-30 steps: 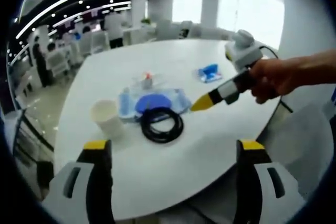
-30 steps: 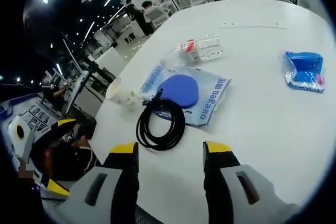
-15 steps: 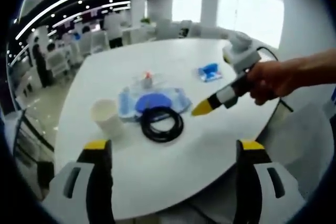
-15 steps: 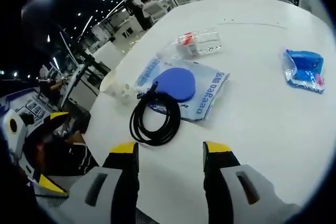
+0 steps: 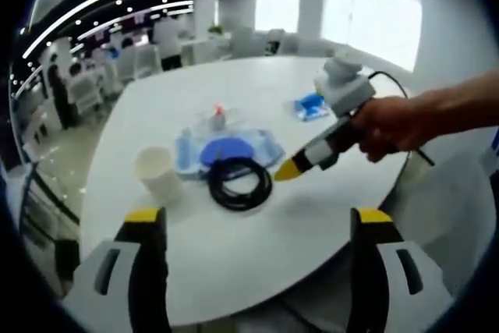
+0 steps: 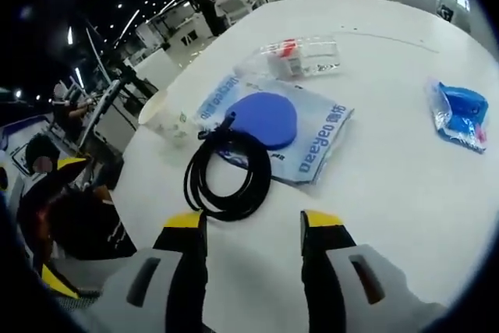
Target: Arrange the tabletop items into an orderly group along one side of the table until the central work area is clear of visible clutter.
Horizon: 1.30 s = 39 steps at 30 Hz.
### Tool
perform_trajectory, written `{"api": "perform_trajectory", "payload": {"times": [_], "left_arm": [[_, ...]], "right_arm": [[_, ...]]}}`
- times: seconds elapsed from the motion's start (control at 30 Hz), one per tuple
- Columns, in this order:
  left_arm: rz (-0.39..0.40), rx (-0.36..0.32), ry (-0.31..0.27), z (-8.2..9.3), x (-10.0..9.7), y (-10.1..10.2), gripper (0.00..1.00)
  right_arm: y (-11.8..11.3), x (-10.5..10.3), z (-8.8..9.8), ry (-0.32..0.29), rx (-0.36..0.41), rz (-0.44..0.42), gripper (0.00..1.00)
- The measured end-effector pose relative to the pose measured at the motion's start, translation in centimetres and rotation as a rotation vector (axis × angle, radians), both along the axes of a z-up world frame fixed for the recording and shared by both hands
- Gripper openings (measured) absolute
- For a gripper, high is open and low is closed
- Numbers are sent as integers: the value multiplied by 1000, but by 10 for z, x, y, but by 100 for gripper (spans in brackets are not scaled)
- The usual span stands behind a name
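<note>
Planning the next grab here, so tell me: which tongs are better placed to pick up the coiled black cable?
Right. The right tongs are open and point at the black cable, which lies just ahead of their tips. The left tongs sit back at the table edge, farther from it.

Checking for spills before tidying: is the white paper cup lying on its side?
No, the white paper cup stands upright on the white table, beside the black coiled cable.

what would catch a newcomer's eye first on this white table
A black coiled cable lies near the middle of the white table, its end overlapping a clear bag with a blue disc. Beside them stand a paper cup and a clear plastic bottle lying on its side; a small blue packet sits apart. In the left gripper view, the right hand-held gripper points toward the cable.
</note>
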<state>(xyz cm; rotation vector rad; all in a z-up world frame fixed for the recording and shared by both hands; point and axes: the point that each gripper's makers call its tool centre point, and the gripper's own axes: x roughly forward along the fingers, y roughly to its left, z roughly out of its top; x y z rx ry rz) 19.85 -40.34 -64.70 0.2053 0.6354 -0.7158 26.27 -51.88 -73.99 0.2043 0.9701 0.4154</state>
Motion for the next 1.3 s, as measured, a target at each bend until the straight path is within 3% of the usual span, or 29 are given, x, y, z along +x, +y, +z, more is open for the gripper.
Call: {"api": "perform_trajectory", "payload": {"times": [0.13, 0.23, 0.47, 0.8, 0.93, 1.0, 1.1, 1.3], "left_arm": [[0, -1, 3, 0, 0, 0, 95], [5, -8, 9, 0, 1, 0, 95], [12, -9, 8, 0, 0, 1, 94], [20, -18, 13, 1, 0, 1, 94], [26, -24, 13, 2, 1, 1, 94], [28, -26, 14, 2, 1, 1, 94], [32, -32, 12, 4, 1, 1, 94], [24, -30, 16, 3, 0, -1, 93]], "right_arm": [[8, 7, -5, 7, 8, -4, 46], [15, 13, -10, 44, 75, -61, 46], [21, 26, -17, 71, 104, -133, 40], [18, 37, -25, 83, 11, -134, 27], [7, 37, -30, 89, -99, -104, 17], [10, 37, -29, 88, -108, -98, 17], [9, 35, -28, 77, -207, -54, 16], [7, 37, -29, 66, -261, -51, 14]]}}
